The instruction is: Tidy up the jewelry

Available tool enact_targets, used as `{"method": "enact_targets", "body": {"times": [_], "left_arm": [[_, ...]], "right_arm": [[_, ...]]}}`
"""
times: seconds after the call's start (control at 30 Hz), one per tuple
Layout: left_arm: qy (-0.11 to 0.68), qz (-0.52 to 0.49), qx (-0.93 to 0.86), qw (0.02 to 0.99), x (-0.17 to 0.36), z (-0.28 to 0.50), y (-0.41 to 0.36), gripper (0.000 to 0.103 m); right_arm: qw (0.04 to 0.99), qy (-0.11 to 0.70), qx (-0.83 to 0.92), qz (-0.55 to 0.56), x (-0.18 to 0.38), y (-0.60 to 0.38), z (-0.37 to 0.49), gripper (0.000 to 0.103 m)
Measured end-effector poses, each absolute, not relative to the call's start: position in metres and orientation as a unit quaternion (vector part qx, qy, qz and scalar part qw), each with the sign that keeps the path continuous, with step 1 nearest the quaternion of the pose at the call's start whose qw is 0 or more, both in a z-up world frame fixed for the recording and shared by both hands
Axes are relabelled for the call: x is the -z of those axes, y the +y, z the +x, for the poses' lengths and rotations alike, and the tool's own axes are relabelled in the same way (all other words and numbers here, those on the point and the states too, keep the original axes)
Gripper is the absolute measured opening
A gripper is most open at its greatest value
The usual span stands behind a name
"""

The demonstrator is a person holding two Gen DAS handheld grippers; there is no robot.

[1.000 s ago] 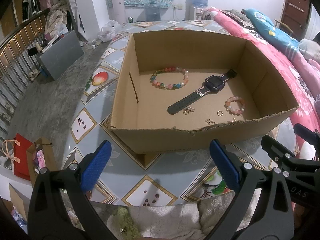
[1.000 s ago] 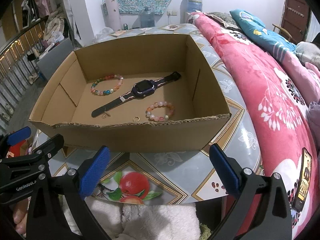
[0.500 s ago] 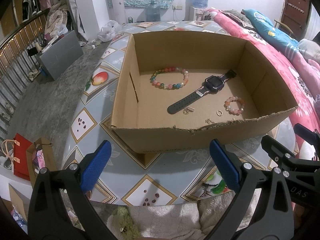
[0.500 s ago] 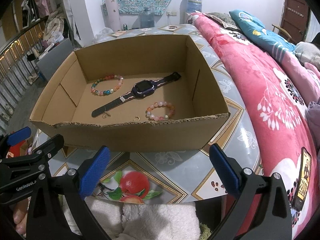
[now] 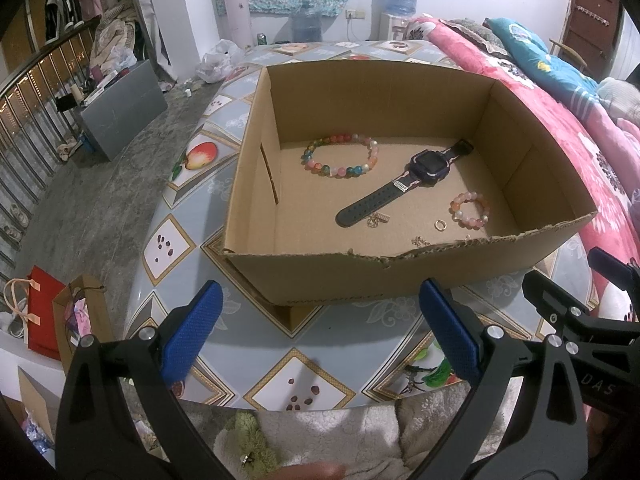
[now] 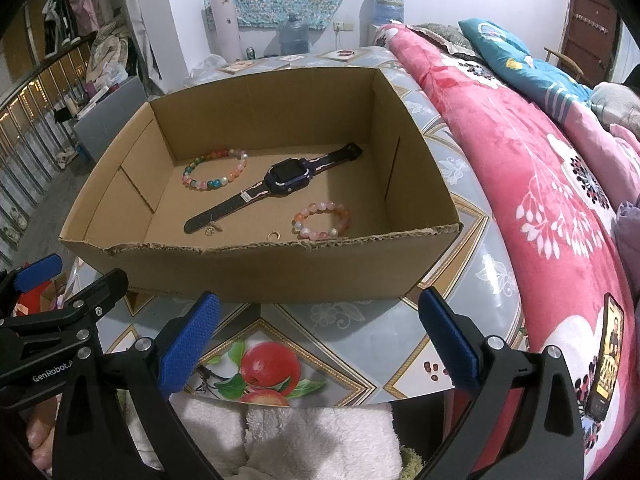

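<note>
Box: open cardboard box (image 5: 320, 276) stands on the table (image 5: 304, 340), which has a grey cover with fruit pictures; its near rim is torn and uneven.
Large bracelet: multicolour bead bracelet (image 5: 340, 155) lies flat on the box floor, at the far left part.
Watch: dark smartwatch (image 5: 404, 184) lies diagonal in the middle of the floor, with its strap end reaching toward the near left and the other end toward the far right wall.
Small bracelet: pink and orange bead bracelet (image 5: 470, 210) lies right of the watch, near the front wall.
Ring: small gold ring (image 5: 440, 224) lies just beside the small bracelet, on its left.
Small pieces: gold charm (image 5: 374, 221) touches the near end of the watch strap; another tiny gold piece (image 5: 418, 241) lies close behind the torn rim, too small to tell what it is.
Left gripper: left gripper (image 5: 320, 332) hangs over the table before the box, jaws spread wide, blue pads (image 5: 192, 332) grasping nothing.
Right gripper: right gripper (image 6: 320, 332) is beside it on the right, also before the box, jaws released wide and empty.
Bed: pink flowered blanket (image 6: 540, 184) lies right of the table, and a phone (image 6: 608, 356) rests on it near the right gripper.
Floor: red paper bag (image 5: 40, 312) stands on the left, below the table edge.
</note>
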State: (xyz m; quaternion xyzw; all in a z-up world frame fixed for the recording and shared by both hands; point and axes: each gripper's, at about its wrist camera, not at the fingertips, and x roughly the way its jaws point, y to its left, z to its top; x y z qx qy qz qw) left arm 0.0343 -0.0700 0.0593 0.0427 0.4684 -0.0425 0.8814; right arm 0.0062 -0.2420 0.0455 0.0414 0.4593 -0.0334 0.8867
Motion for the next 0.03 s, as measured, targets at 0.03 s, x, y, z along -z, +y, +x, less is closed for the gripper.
{"method": "enact_targets", "body": {"times": [0.03], "left_arm": [[0.469,0.042,0.042,0.881,-0.0589,0.0329,-0.0696,0.095]], "right_arm": [[0.887,0.459,0.033,0.042,-0.0455,-0.2419,0.0059,0.097]]}}
